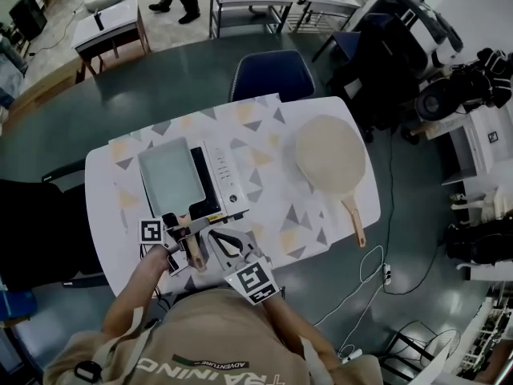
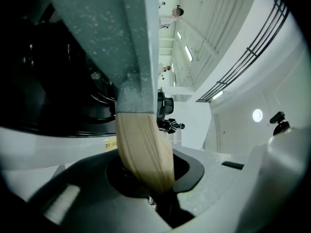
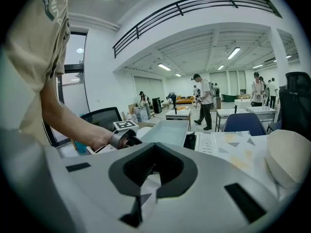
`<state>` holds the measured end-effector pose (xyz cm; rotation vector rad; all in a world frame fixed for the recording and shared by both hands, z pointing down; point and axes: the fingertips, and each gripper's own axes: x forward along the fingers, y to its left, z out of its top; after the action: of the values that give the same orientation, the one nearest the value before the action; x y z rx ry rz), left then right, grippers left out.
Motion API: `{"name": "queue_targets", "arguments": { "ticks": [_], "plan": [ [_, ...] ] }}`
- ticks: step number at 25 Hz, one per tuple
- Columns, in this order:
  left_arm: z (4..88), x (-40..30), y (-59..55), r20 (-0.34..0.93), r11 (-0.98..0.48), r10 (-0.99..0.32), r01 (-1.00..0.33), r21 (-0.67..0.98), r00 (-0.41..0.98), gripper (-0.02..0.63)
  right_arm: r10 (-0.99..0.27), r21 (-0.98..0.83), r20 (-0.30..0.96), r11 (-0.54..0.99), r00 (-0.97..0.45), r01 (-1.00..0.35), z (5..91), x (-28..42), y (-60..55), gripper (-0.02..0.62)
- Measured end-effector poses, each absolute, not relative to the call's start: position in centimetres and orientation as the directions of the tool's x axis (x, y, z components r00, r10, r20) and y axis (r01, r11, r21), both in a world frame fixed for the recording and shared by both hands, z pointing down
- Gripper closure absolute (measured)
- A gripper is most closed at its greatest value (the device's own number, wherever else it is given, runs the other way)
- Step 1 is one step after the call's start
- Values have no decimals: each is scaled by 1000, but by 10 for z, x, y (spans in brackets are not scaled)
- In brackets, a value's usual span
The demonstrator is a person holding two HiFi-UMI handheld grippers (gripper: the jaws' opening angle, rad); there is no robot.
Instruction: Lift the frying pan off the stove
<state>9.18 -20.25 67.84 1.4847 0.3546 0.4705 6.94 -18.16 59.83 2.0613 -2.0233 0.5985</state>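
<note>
A square grey frying pan point(image 1: 171, 171) rests on the white and black portable stove point(image 1: 223, 179) at the table's left. Its wooden handle point(image 1: 193, 251) points toward me. My left gripper point(image 1: 186, 235) is shut on that handle; in the left gripper view the handle point(image 2: 143, 149) runs between the jaws up to the pan point(image 2: 107, 33). My right gripper point(image 1: 227, 243) hovers just right of the handle, jaws apart and empty. The right gripper view shows the pan point(image 3: 167, 132) ahead, and only tablecloth shows through the right gripper point(image 3: 146, 188).
A round beige pan with a wooden handle point(image 1: 330, 155) lies upside down on the table's right half. A blue chair point(image 1: 271, 74) stands at the far side. The table's near edge point(image 1: 304, 259) is close to my body. People walk about in the hall behind.
</note>
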Motion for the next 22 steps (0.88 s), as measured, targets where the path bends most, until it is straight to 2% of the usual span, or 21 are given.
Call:
{"name": "queue_targets", "arguments": {
  "ticks": [8, 18, 22],
  "plan": [
    [678, 83, -209, 123, -18, 488, -131, 991, 864, 555, -912, -160, 408, -31, -38, -987, 601, 74, -174, 592],
    [658, 68, -205, 153, -112, 525, -110, 988, 838, 548, -918, -167, 392, 2, -69, -986, 603, 74, -175, 592],
    [642, 70, -202, 123, -112, 540, -74, 991, 833, 545, -924, -163, 376, -1, -61, -987, 598, 79, -177, 592]
  ]
}}
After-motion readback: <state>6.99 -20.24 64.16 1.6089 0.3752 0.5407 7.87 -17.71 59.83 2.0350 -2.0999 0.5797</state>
